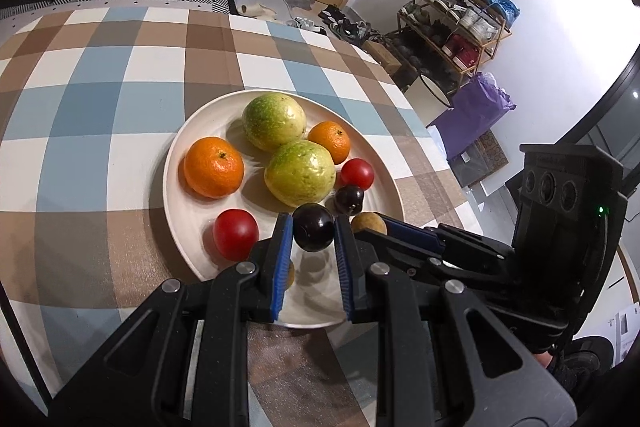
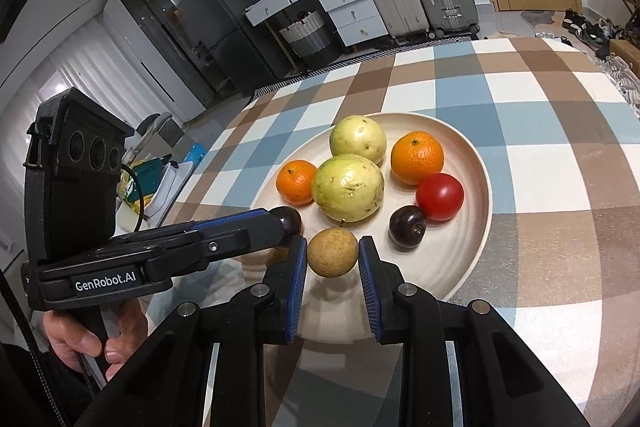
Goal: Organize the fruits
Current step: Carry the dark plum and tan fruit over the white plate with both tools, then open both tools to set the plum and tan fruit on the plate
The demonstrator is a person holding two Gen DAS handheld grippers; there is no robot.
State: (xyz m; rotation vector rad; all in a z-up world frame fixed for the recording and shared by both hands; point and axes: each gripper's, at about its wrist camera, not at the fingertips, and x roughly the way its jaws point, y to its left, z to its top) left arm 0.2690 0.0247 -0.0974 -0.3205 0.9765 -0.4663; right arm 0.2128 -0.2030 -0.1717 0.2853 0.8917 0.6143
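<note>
Holding two fruits over the near edge of the plate point(image 1: 176, 163). Left gripper point(image 1: 311, 239) is clenched on a dark plum point(image 1: 313, 233); right gripper point(image 2: 332, 255) is clenched on a small brown round fruit point(image 2: 333, 253). Both look lifted: each throws a shadow on the plate below it.

Key relation: the two grippers sit side by side, tips near each other, the left one's fingers crossing just in front of the right one's left pad. Neither fruit has a long axis, so grip angle doesn't matter.

Around: second dark plum point(image 2: 408, 227) just right of the brown fruit, red tomato point(image 2: 440, 197) beyond it, two green guavas point(image 2: 348, 193) centre, oranges point(image 2: 417, 158) either side, another tomato point(image 1: 235, 234) left.

My read: the risk is the tongs clashing, so move one out first.
</note>
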